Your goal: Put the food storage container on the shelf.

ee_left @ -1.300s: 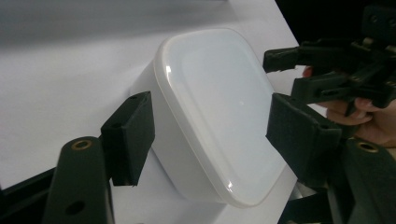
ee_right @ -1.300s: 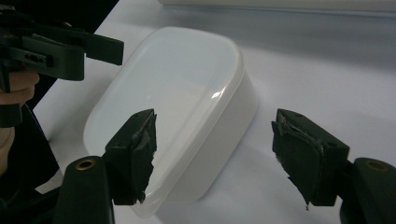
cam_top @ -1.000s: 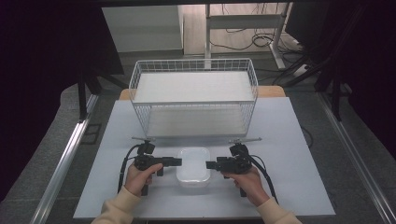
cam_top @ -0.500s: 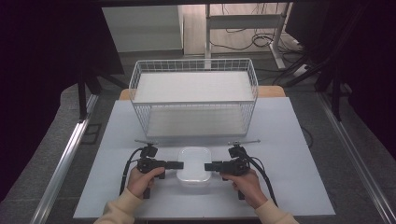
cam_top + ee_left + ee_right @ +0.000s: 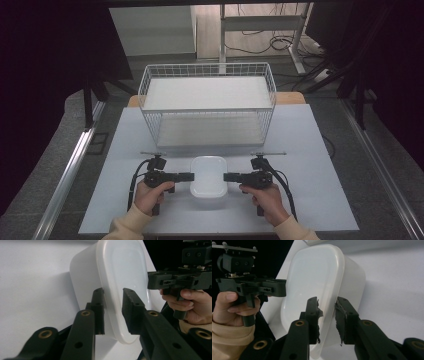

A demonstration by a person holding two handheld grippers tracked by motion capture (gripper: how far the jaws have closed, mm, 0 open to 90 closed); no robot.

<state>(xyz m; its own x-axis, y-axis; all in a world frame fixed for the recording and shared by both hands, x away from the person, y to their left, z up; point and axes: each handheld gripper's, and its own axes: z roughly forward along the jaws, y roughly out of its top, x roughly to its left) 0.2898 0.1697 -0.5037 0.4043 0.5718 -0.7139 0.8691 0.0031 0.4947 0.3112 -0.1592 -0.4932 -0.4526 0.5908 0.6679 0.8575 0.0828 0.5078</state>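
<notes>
A white plastic container (image 5: pixel 209 175) with its lid on stands on the white table (image 5: pixel 310 150), near the front. My left gripper (image 5: pixel 191 176) lies level at its left side. In the left gripper view my left gripper (image 5: pixel 112 291) straddles the container's (image 5: pixel 125 267) rim, one jaw against the wall and one over the lid. These jaws have just been closing, and a slight gap still shows. My right gripper (image 5: pixel 226 176) meets the right side. In the right gripper view my right gripper (image 5: pixel 327 300) has just closed its worn pads on the rim of the container (image 5: pixel 317 270).
A white wire basket (image 5: pixel 207 125) stands at the back of the table, just beyond the container. Black cables trail from both grippers toward the front edge. Metal rails run along both sides of the table, with dark floor beyond.
Both grippers have slid inward to the container's sides and their jaws have narrowed around its rim. The hands have barely shifted otherwise.
</notes>
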